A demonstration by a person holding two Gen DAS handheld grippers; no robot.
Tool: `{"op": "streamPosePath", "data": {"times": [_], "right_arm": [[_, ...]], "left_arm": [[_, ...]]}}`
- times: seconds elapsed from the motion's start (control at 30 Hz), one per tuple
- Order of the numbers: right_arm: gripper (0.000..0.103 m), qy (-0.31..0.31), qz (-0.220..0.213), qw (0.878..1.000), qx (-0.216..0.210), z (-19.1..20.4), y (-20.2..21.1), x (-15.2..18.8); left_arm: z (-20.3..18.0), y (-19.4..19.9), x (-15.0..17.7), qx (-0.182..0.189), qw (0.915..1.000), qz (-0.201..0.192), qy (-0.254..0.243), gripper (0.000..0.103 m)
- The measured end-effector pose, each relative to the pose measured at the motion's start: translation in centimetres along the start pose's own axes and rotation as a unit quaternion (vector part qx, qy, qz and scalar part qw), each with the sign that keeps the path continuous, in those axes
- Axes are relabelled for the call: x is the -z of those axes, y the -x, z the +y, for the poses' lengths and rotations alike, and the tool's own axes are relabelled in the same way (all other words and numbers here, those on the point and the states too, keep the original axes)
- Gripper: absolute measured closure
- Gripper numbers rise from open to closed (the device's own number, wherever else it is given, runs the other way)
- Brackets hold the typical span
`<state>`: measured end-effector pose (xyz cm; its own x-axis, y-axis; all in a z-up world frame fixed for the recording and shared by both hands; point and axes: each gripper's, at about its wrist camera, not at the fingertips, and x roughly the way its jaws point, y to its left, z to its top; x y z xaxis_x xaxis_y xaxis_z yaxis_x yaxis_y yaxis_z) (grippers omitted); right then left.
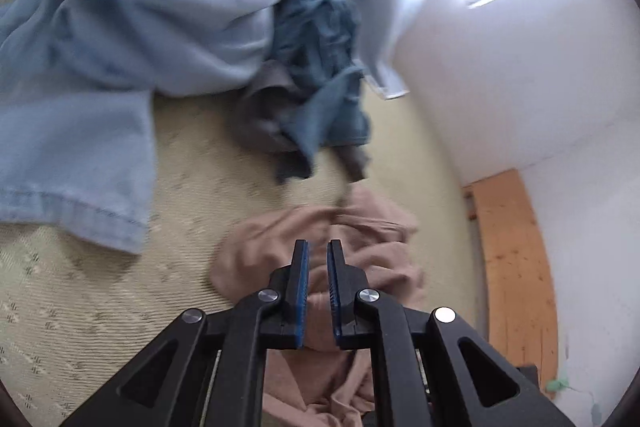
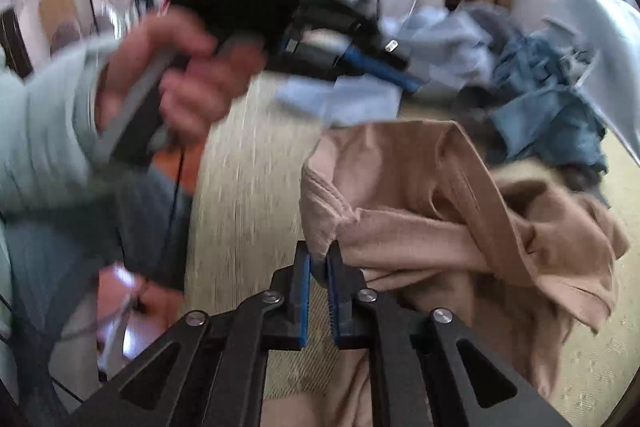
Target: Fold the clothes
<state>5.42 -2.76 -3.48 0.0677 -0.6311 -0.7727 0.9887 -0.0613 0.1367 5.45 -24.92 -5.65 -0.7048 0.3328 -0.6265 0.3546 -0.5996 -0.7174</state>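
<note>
The right gripper (image 2: 319, 255) has its fingers pinched on a ribbed edge of the tan garment (image 2: 460, 223), which bunches up from the fingers and drapes to the right over the bed (image 2: 240, 187). The left gripper (image 1: 318, 251) hangs over the same tan garment (image 1: 320, 239), its fingers drawn nearly together; the cloth lies beneath them, and no fold shows between their tips. In the right wrist view a hand (image 2: 180, 75) in a pale sleeve holds that left gripper, blurred. Beyond the tan garment, toward the far side of the bed, lies a heap of clothes: a light blue denim piece (image 1: 120, 39), a darker blue one (image 1: 320, 67) and a grey one (image 1: 264, 115).
</note>
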Motion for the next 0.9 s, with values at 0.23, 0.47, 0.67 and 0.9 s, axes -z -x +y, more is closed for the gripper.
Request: {"op": "streamPosePath", "data": {"times": [0.23, 0.47, 0.67, 0.9], "right_arm": [[0.049, -0.014, 0.005, 0.999, -0.032, -0.5, 0.4, 0.5], [0.048, -0.025, -0.011, 0.999, -0.028, -1.1, 2.4, 0.2], [0.048, -0.038, -0.032, 0.999, -0.018, -1.8, 3.9, 0.4], [0.048, -0.042, -0.042, 0.998, -0.016, -1.9, 4.6, 0.4]], "left_arm": [[1.5, -0.1, 1.4, -0.012, 0.9993, 0.021, 0.029, 0.09], [2.3, 2.1, 5.8, 0.039, 0.9884, 0.046, 0.139, 0.071], [3.3, 1.3, 10.9, 0.048, 0.9518, 0.109, 0.282, 0.071], [2.9, 0.6, 13.6, 0.053, 0.9269, 0.109, 0.355, 0.071]]}}
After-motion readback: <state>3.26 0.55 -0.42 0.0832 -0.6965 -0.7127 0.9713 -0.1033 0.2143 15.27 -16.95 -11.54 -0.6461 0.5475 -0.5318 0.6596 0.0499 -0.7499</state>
